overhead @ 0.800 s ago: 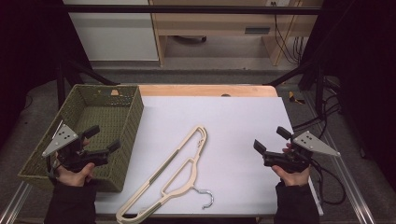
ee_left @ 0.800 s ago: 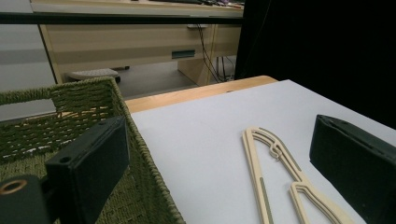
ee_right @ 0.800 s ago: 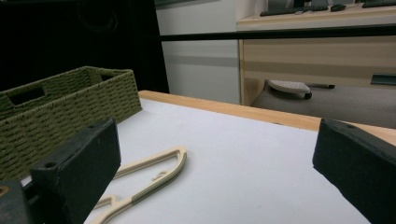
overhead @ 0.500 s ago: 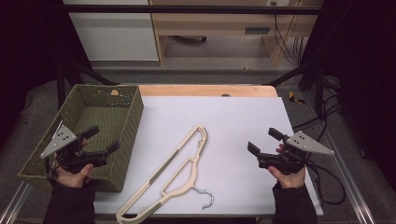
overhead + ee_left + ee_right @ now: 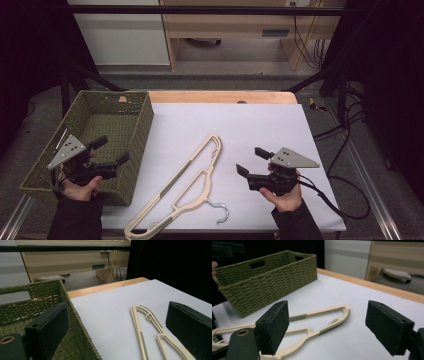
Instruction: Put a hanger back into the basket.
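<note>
The left gripper [image 5: 111,150] is held with jaws wide apart and empty above the one green basket [image 5: 131,102]. The right gripper [image 5: 252,161] is likewise parted and empty, just beside the one cream hanger [image 5: 192,181] lying on the white table [image 5: 260,125].

Right claw [image 5: 249,161] now closer to the cream hanger [image 5: 185,187], jaws still apart.

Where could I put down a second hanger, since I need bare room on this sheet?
Free: the white sheet beyond the hanger, between basket and far right edge. Crowded: the near strip, with hanger, right gripper and left gripper.
</note>
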`<state>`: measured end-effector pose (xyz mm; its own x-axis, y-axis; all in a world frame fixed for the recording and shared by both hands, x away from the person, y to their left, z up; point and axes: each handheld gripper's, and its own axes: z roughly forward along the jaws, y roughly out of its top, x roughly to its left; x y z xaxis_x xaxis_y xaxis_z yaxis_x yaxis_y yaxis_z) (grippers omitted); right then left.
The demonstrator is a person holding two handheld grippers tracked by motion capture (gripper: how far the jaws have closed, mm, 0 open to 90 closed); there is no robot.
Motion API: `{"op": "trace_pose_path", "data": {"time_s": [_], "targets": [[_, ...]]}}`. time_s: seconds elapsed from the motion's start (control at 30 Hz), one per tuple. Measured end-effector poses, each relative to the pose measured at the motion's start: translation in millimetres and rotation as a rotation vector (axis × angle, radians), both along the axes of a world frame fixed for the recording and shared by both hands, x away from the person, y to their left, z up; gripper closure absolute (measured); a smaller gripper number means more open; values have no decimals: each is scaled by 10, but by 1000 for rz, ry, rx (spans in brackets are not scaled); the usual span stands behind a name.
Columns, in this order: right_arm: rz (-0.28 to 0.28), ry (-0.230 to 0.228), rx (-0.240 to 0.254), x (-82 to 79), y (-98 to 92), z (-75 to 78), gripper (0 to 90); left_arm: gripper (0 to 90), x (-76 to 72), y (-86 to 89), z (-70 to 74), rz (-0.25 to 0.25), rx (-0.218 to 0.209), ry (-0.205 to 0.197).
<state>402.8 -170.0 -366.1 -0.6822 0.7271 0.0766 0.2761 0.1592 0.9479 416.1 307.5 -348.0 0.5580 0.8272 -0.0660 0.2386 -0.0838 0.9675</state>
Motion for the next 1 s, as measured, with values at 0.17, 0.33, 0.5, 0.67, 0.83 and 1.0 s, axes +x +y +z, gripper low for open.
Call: {"op": "trace_pose_path", "data": {"time_s": [0.17, 0.33, 0.5, 0.67, 0.83, 1.0], "targets": [[39, 41, -39, -4, 172, -112, 234, 47, -7, -11, 1, -7, 2, -2], [80, 100, -99, -7, 362, -323, 277, 46, -6, -25, -4, -11, 6, -1], [100, 140, -126, -25, 461, -454, 327, 44, 2, -46, -12, -15, 12, -3], [127, 189, -165, -30, 575, -602, 386, 43, 1, -49, -15, -11, 17, -6], [155, 234, -192, -54, 658, -723, 482, 44, -3, -64, -17, -15, 24, -3], [171, 271, -220, -88, 742, -852, 569, 44, -18, -107, -10, -20, 23, -4]]}}
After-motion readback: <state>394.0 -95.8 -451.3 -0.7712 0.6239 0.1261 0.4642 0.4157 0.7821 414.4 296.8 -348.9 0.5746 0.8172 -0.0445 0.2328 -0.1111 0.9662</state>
